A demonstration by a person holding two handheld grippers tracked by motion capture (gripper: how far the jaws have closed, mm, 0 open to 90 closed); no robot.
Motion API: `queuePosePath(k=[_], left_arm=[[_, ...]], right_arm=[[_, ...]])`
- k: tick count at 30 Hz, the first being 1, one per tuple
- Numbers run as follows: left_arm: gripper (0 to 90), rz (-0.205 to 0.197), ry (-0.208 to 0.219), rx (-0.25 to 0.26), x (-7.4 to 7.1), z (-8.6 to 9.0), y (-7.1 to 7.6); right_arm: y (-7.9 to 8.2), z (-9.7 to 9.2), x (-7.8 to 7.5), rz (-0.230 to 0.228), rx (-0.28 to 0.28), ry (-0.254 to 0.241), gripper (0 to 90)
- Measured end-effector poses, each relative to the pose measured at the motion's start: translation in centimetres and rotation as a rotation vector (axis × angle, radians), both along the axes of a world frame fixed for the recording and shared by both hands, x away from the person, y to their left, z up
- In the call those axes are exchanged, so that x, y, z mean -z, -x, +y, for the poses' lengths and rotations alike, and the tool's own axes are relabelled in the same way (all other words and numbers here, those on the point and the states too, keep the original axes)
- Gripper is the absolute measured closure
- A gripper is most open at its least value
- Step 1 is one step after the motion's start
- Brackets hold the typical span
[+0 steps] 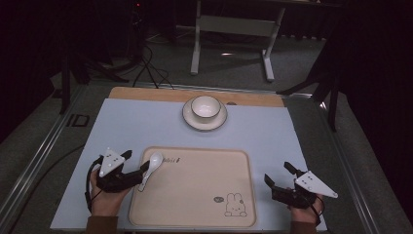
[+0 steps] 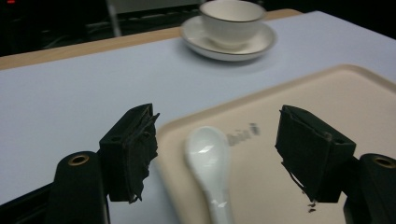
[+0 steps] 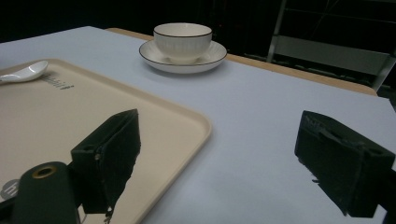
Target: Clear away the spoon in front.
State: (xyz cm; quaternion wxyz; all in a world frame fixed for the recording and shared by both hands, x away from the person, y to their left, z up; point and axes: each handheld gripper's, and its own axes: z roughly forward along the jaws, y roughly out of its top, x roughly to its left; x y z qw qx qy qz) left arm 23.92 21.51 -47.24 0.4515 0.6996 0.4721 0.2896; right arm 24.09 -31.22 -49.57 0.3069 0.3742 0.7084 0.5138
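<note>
Left gripper (image 2: 215, 154) spread wide, jaws straddling white spoon (image 2: 208, 158) at near-left corner of beige tray (image 1: 195, 214). Right gripper (image 3: 233, 163) spread, empty, just right of tray. Likely step: spoon pickup; next, close on handle. Tray rim under spoon; bowl (image 1: 205, 107) on saucer (image 1: 187, 116) well beyond tray, open room between.

Lab-like recording room: black curtains (image 1: 375, 73), cables on floor (image 1: 151, 68), bare desk frame (image 1: 234, 29), grey carpet (image 1: 29, 146).

The spoon (image 2: 210, 168)'s handle is running off the bottom edge, and the tray (image 2: 299, 93)'s printed lettering is blurring past reading.
</note>
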Motion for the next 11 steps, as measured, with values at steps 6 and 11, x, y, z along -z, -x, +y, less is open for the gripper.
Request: queuePosePath(k=[6,11], left_arm=[[26.8,-0.032,-0.021,-0.122,-0.3,2.1,0.4],[26.9,-0.040,-0.035,-0.174,-0.2,3.9,0.7]], right_arm=[[0.2,-0.2,-0.1,0.002,0.002,-0.001,13.9],[0.2,-0.2,-0.1,0.006,-0.001,0.001,13.9]])
